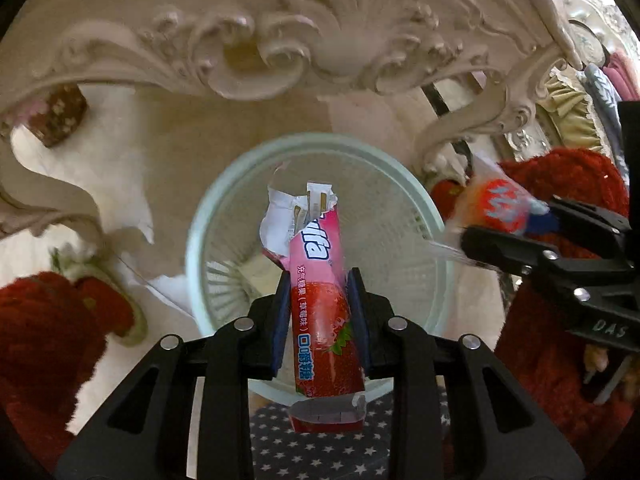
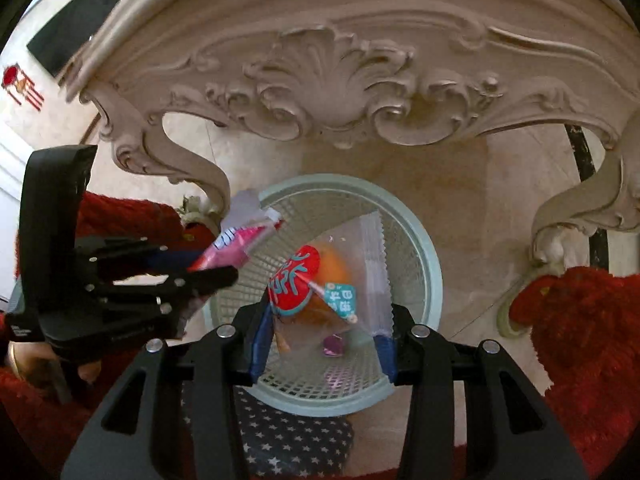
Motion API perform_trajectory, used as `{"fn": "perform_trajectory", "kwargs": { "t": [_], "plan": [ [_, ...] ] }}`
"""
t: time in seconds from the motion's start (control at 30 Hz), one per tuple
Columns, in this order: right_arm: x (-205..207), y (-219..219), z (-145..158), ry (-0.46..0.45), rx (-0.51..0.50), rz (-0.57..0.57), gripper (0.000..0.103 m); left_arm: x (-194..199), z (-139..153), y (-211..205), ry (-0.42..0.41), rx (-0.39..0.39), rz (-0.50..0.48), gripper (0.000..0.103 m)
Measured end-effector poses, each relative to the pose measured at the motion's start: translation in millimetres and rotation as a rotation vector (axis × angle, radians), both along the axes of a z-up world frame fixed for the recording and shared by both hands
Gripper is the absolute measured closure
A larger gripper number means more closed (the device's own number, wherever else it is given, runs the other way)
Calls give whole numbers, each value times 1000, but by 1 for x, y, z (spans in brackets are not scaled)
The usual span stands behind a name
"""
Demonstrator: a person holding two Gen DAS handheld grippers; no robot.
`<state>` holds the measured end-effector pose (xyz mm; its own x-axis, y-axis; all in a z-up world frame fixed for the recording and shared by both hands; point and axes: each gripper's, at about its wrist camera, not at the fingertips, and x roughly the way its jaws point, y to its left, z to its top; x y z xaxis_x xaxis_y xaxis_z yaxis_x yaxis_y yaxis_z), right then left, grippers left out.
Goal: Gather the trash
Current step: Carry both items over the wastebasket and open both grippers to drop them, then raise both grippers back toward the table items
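left jaws (image 1: 320, 316): apart, glossy pink wrapper (image 1: 324, 304) between | right jaws (image 2: 322, 334): apart, clear crinkly packet (image 2: 320, 288)

A mesh basket (image 1: 404, 216) stood on the floor (image 2: 472, 208), under the carved table (image 2: 340, 92) and between its legs. Above the basket's mouth, the left tongs (image 1: 320, 316) had a torn candy wrapper (image 1: 324, 304) between their pads; to their right, the right tongs (image 2: 320, 332) had a snack bag (image 2: 320, 288).
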<state>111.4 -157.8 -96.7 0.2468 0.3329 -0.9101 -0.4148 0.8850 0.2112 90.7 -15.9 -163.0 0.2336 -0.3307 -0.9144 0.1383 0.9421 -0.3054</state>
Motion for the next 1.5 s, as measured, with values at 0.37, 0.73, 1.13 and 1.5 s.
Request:
{"fn": "perform_trajectory", "kwargs": {
  "t": [0.37,0.73,1.13,1.5],
  "plan": [
    [-5,-21,-15,38,-21,-101,37,-3,-13,8,16,-19,41,32],
    [-10,-21,-18,55,-43,-111,37,-8,-5,6,-6,73,59,32],
    [-41,-39,92,-174,141,18,37,-24,84,47,-131,23,83,32],
    [59,-82,214,-621,150,24,25,58,226,63,-403,118,117,27]
  ]
}}
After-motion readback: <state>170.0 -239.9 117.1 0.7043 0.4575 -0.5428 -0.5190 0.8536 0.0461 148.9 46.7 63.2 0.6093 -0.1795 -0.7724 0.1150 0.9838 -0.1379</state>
